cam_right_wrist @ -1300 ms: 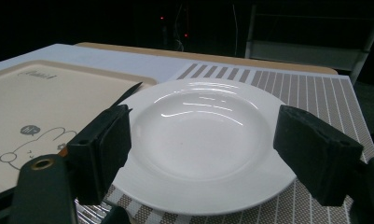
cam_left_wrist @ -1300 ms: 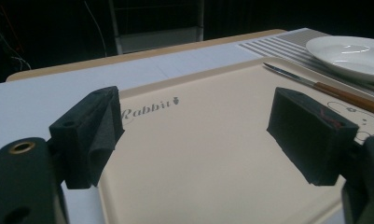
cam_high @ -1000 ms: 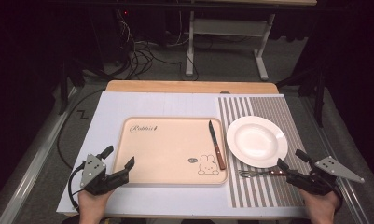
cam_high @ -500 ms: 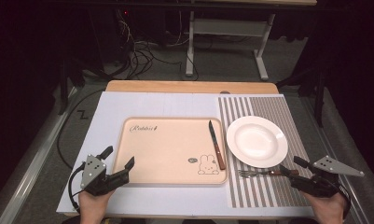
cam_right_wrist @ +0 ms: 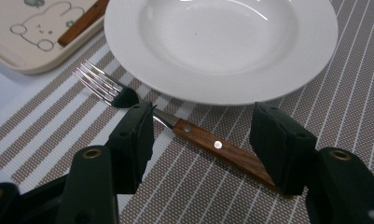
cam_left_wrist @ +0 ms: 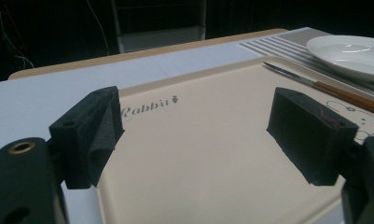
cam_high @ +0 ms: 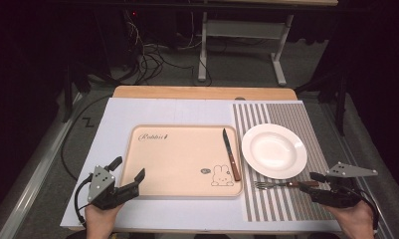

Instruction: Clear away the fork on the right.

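The left gripper (cam_high: 130,174) sits wide open at the tray's (cam_high: 182,164) corner, holding nothing. The fork (cam_high: 281,184) lies on the striped mat (cam_high: 286,209) just below the plate (cam_high: 274,150). Up close, the right gripper (cam_right_wrist: 201,140) has just been closing, its jaws around the fork's wooden handle but not yet squeezing it.

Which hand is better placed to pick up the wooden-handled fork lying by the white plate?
Right. The right gripper has just been closing around the wooden-handled fork, whose handle lies between the jaws, not yet pressed. The left gripper sits open at the beige tray's far corner.
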`<control>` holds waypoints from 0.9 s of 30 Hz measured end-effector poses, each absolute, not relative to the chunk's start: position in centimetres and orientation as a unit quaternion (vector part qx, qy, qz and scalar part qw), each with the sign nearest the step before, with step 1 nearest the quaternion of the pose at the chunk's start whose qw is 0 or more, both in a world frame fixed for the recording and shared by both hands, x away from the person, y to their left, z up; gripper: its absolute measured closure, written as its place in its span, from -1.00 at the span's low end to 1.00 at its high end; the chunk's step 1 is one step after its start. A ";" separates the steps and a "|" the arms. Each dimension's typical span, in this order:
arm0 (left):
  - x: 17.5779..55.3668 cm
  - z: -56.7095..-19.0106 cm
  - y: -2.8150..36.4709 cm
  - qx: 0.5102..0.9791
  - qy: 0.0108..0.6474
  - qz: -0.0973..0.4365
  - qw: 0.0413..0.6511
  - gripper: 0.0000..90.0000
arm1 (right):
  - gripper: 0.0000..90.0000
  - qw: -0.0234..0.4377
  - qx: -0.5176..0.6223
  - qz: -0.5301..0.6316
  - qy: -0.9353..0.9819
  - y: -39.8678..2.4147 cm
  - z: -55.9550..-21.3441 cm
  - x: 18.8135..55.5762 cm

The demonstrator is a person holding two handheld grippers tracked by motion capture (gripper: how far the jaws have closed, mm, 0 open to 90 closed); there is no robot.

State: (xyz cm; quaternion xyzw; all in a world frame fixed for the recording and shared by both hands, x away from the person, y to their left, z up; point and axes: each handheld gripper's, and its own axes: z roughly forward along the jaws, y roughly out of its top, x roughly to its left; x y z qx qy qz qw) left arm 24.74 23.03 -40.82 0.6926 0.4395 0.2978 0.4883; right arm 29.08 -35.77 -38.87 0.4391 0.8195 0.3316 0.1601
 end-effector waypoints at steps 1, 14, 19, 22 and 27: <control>24.7 -40.8 23.0 0.693 0.439 0.298 0.488 -0.58 | -0.05 0.160 0.437 0.325 0.823 -35.7 -38.8 29.2; 24.8 -40.9 22.9 0.696 0.439 0.296 0.486 -0.58 | 0.06 0.142 0.428 0.261 0.853 -35.2 -39.2 30.5; 24.8 -40.9 22.9 0.697 0.439 0.295 0.484 -0.59 | 0.10 0.134 0.425 0.239 0.863 -34.9 -39.6 31.5; 24.8 -40.9 22.9 0.697 0.437 0.295 0.486 -0.59 | 0.10 0.127 0.425 0.228 0.867 -34.8 -39.7 31.9; 24.7 -40.9 23.1 0.695 0.437 0.296 0.488 -0.59 | 0.12 0.116 0.421 0.202 0.877 -34.2 -40.0 32.7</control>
